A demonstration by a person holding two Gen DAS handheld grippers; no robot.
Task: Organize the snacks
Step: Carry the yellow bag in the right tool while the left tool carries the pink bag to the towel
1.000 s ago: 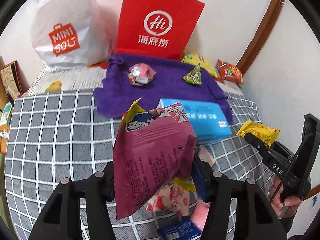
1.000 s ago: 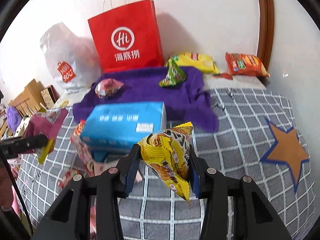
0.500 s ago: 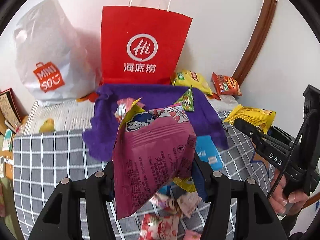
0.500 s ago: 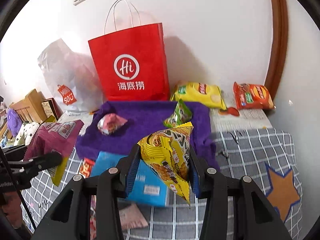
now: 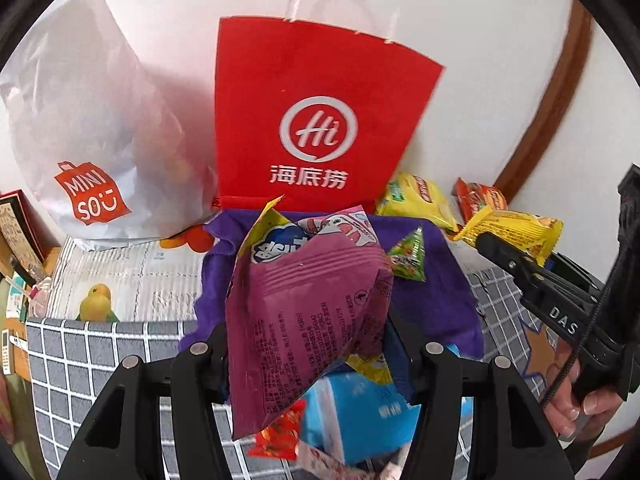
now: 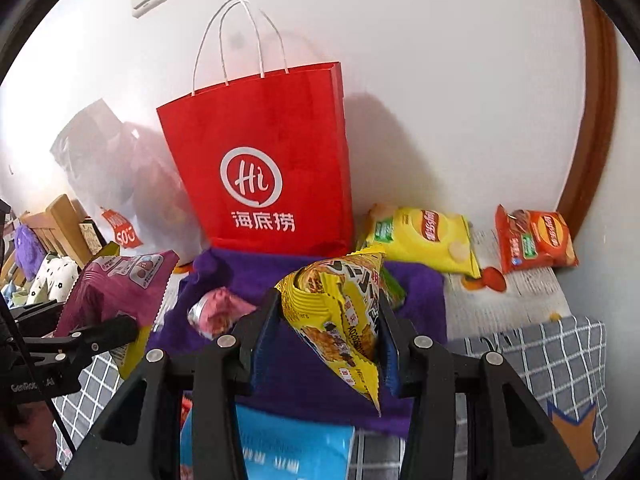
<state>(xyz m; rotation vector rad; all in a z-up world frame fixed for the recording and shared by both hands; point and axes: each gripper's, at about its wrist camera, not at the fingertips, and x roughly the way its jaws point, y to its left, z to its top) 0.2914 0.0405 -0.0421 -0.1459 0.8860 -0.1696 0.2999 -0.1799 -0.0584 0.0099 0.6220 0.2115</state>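
My left gripper (image 5: 312,320) is shut on a magenta snack bag (image 5: 304,312), held upright above the bed. In the right wrist view that gripper (image 6: 100,332) and its magenta bag (image 6: 116,288) show at the left. A yellow snack packet (image 6: 340,312) is clamped in my shut right gripper (image 6: 326,308). The left wrist view shows that gripper (image 5: 500,252) and its yellow packet (image 5: 516,228) at the right, with a hand below. Both packets hang in front of a red paper bag (image 5: 316,120) (image 6: 264,168) standing against the wall.
A purple cloth (image 5: 432,292) (image 6: 420,292) carries a green triangular snack (image 5: 408,256) and a pink wrapped snack (image 6: 220,312). Yellow chips (image 6: 424,240) and orange chips (image 6: 536,240) lie by the wall. A white shopping bag (image 5: 88,120) stands left. A blue tissue pack (image 5: 360,412) lies below.
Both grippers have risen and moved toward the red paper bag, which now looms larger. Each still clamps its packet. The blue tissue pack has slid down toward the bottom edge.
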